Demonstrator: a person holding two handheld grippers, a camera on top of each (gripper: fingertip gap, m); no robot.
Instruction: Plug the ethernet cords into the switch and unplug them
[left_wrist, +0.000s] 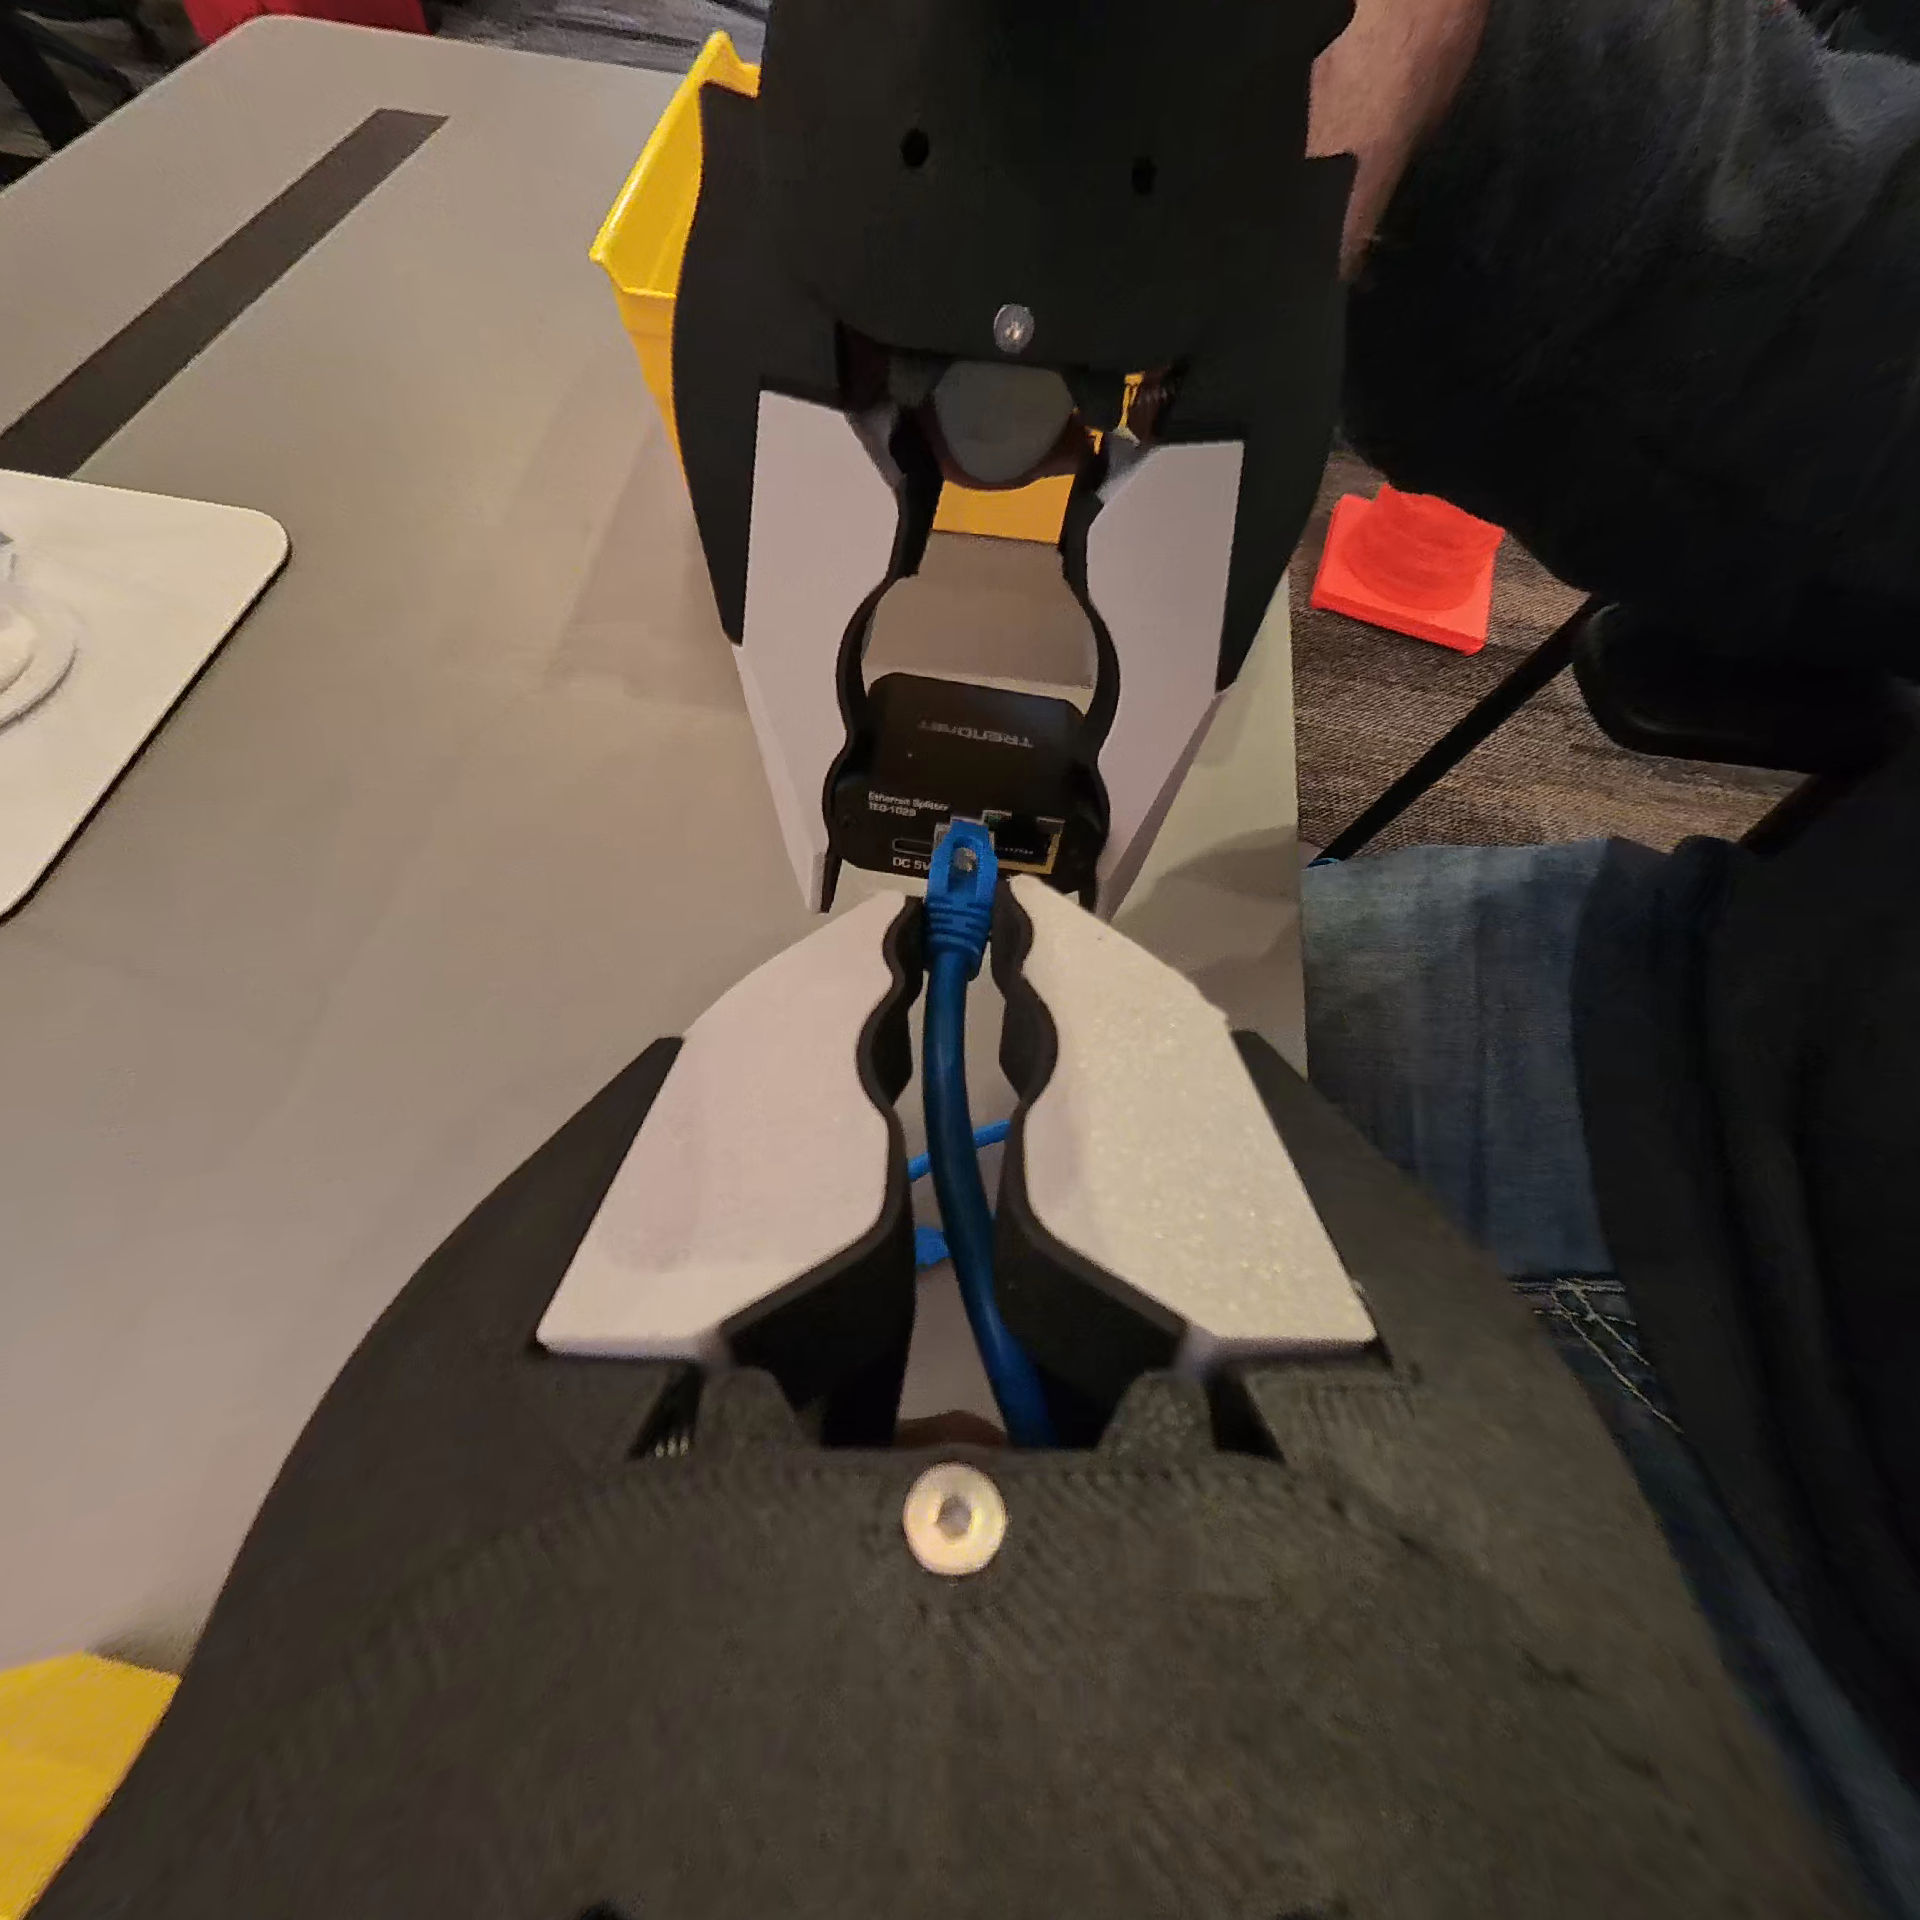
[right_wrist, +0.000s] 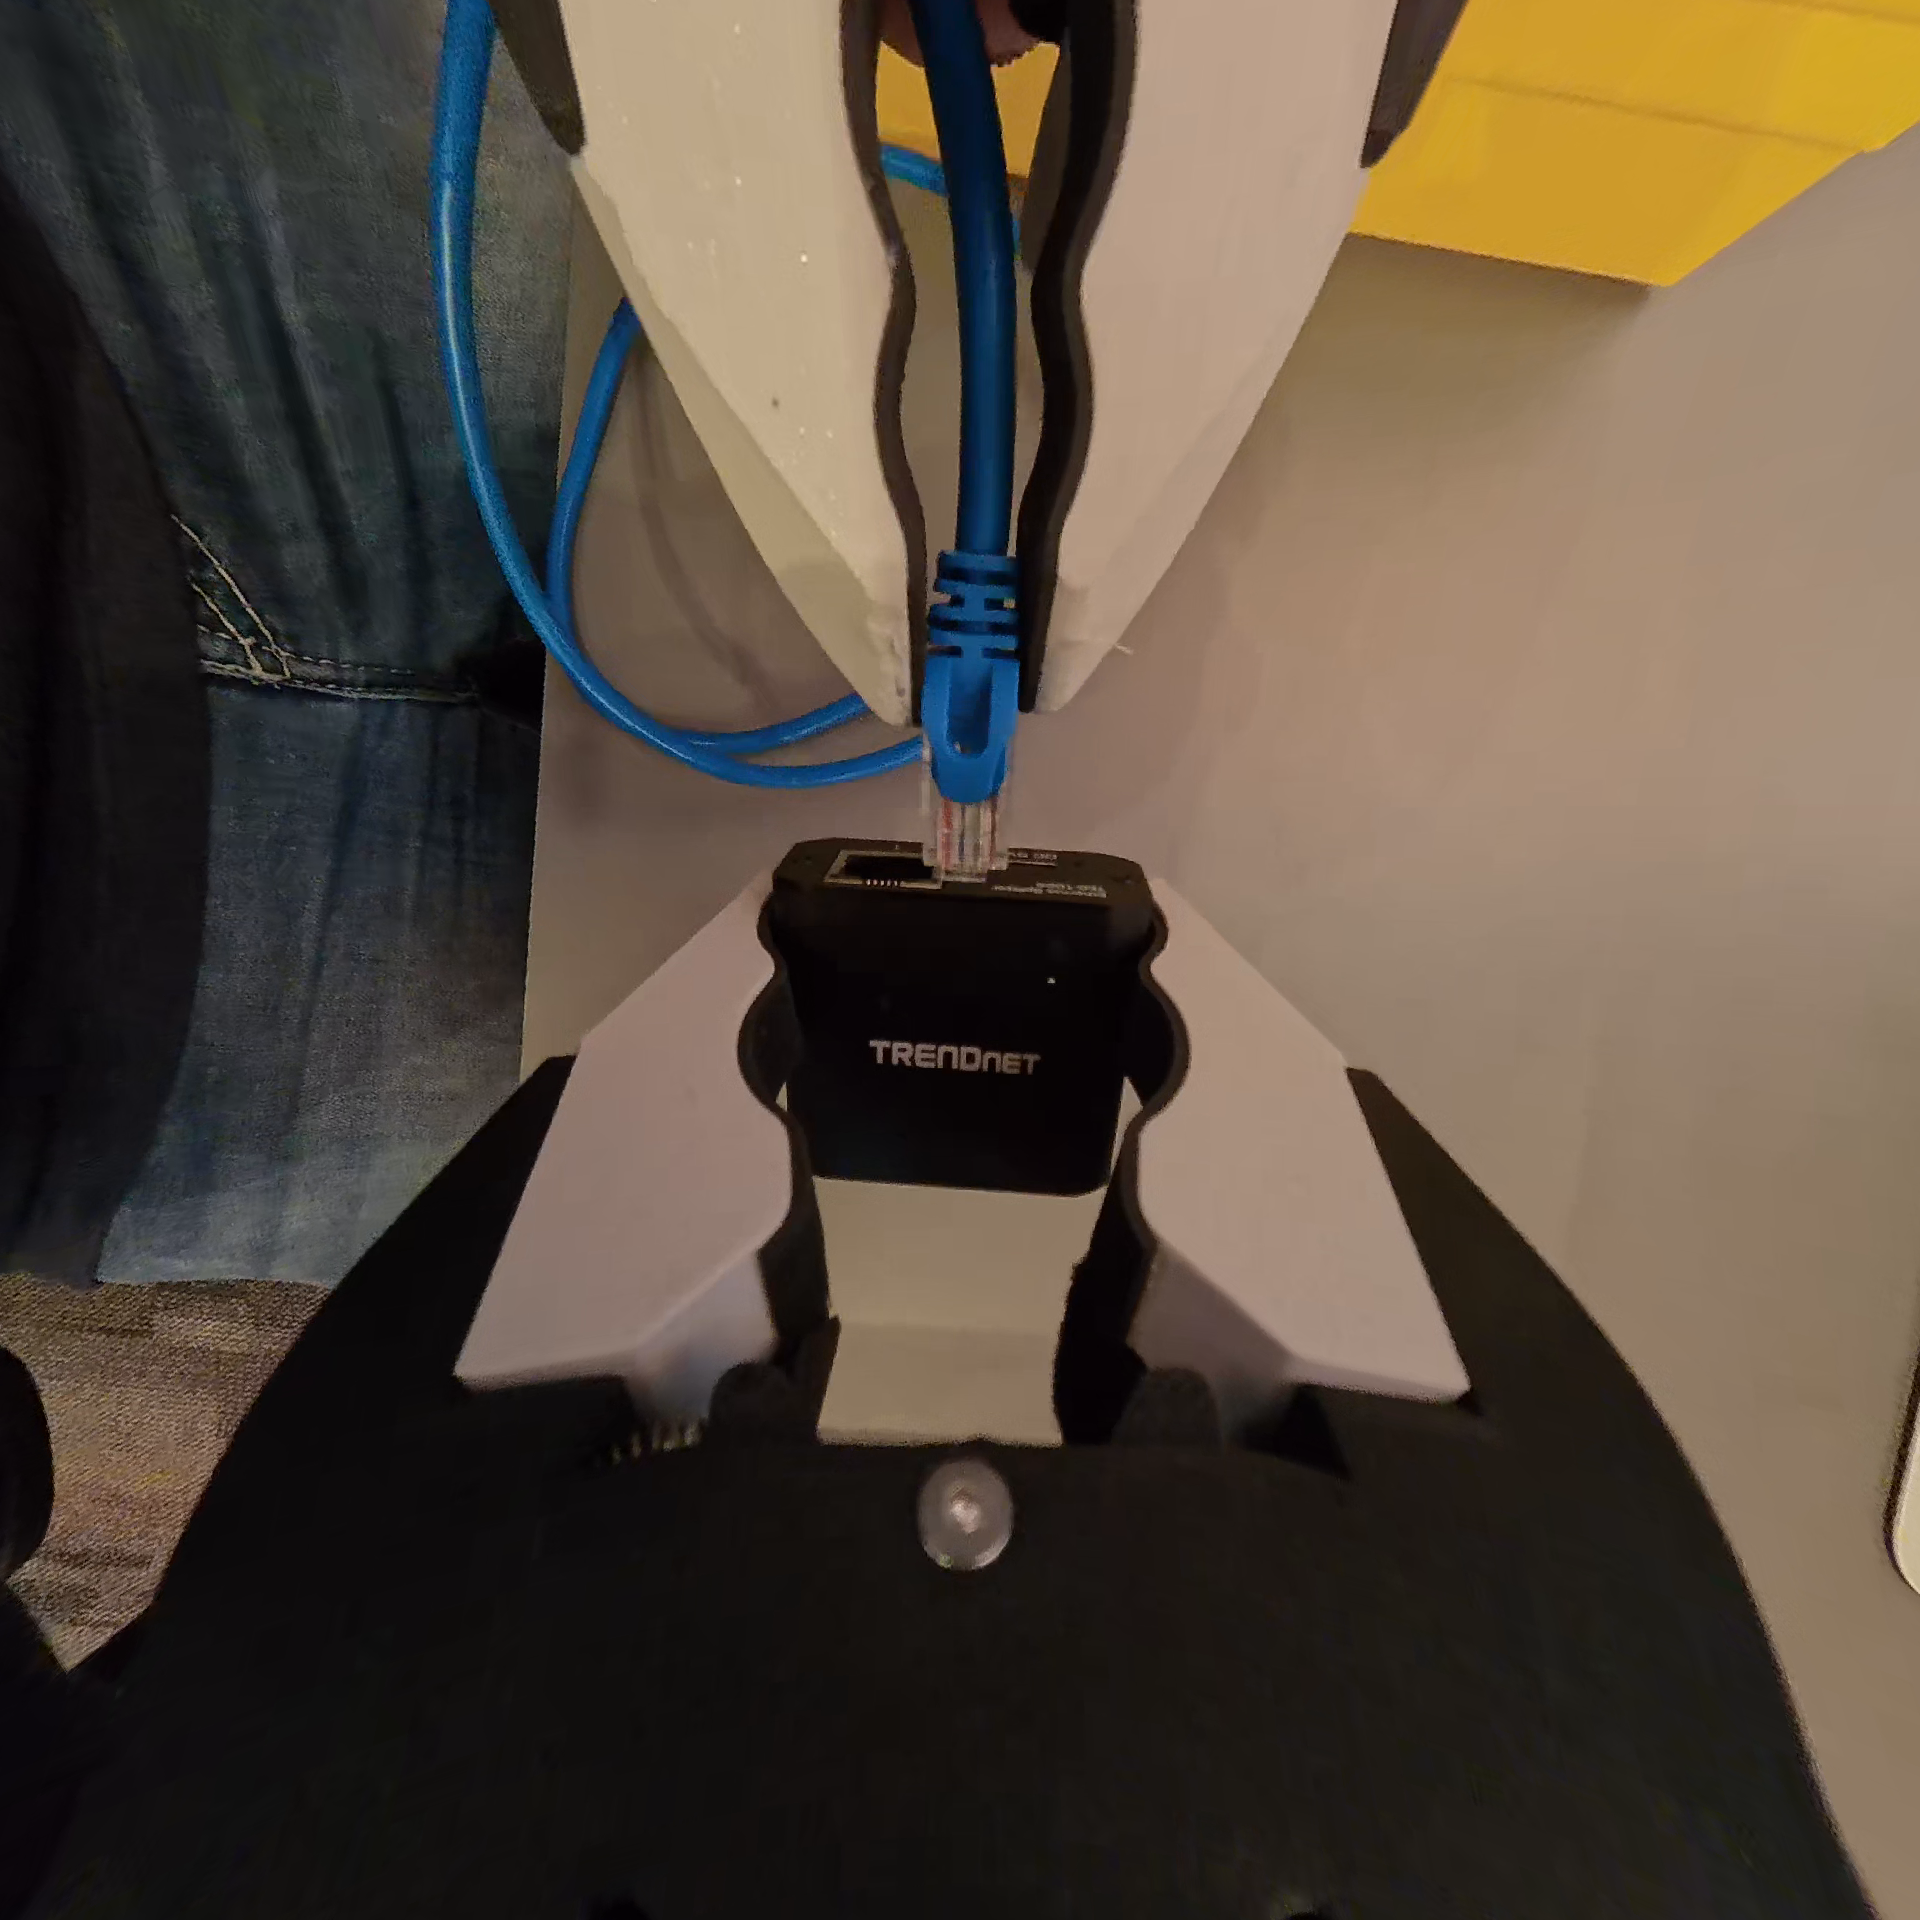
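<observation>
Left tool (left_wrist: 957, 914) pinches blue cord (left_wrist: 961, 1091), plug tip at port; right tool (right_wrist: 961, 940) opposite clamps switch (right_wrist: 961, 1023). Counter (left_wrist: 416, 831) edge just right.

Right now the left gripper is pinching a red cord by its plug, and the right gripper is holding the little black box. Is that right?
Almost. The cord is blue, not red; the right wrist view shows it plainly. The rest stands: the left gripper pinches it just behind its plug, and the right gripper holds the little black box.
</observation>
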